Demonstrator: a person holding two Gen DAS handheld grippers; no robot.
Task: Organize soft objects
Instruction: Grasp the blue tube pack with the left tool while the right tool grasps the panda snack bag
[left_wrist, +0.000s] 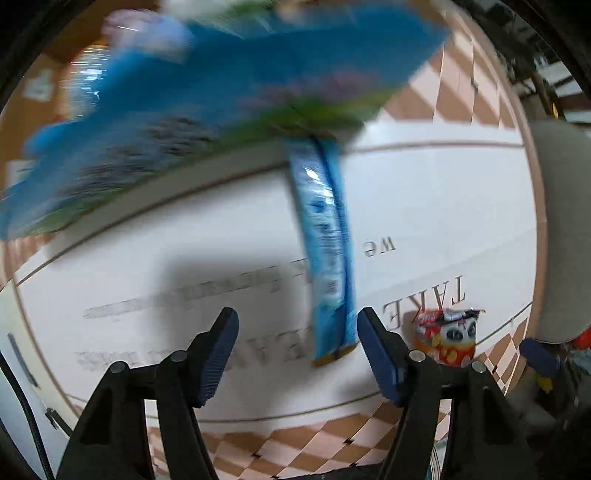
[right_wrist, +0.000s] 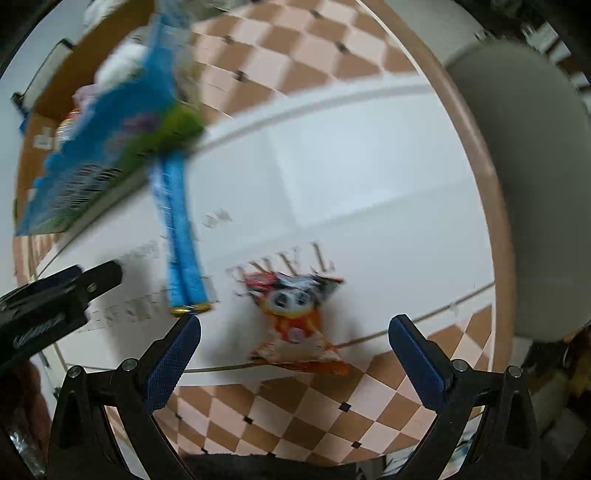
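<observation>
Orange snack packet lies between the spread right tongs

Right tongs (right_wrist: 293, 345) gape wide, empty, with the orange snack packet (right_wrist: 295, 321) nearest; left tongs (left_wrist: 297, 350) also wide, the long blue sachet (left_wrist: 327, 251) running away, blue-green bag (left_wrist: 207, 122) far left on the counter (right_wrist: 351, 177)

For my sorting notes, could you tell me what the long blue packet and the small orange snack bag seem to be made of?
Long blue packet: apparently glossy plastic film, given the bright glare streaks and a crimped gold end seal. Orange snack bag: probably thin printed plastic or foil laminate, crinkled with pinched corners; motion blur leaves the finish uncertain.
</observation>
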